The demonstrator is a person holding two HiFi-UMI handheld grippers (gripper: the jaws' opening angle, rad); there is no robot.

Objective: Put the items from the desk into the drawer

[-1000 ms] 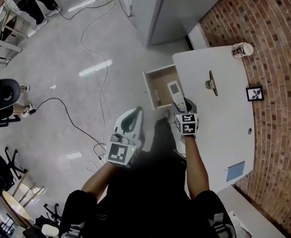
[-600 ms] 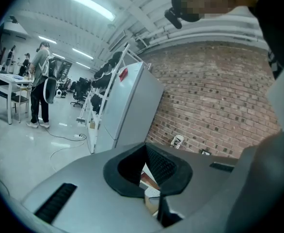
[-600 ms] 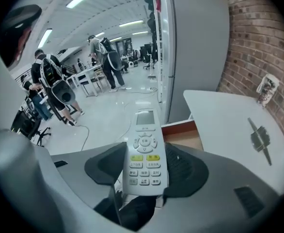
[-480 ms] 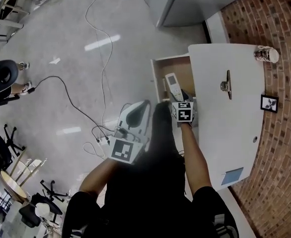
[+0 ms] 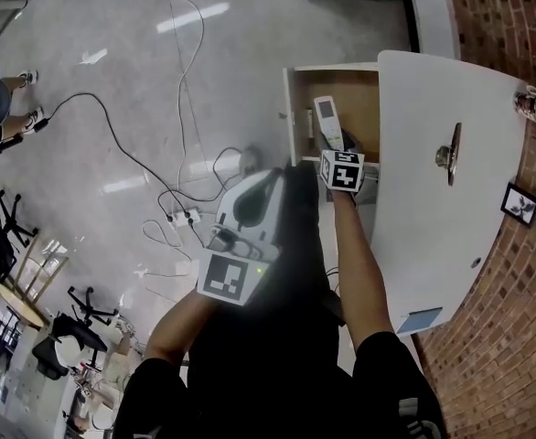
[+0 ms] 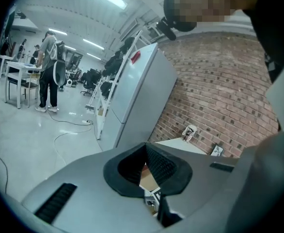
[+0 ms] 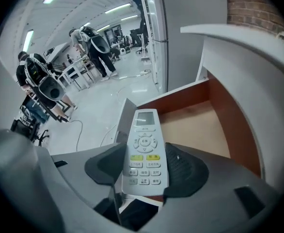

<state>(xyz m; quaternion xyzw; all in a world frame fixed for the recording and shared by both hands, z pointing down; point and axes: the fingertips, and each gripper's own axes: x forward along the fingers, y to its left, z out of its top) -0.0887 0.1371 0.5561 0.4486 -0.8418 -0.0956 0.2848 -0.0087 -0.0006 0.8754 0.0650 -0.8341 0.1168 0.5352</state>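
right gripper clenched on remote — has dropped from desk height to over open drawer, upper centre | left gripper jaws closed, empty, mid-frame | remote likely near drop-in — not released

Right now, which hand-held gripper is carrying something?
The right hand-held gripper: its jaws are clamped on the white remote, at the open drawer. The left hand-held gripper has its jaws together with nothing between them.

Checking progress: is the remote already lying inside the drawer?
No, the remote is clamped in the right tongs near the open drawer.
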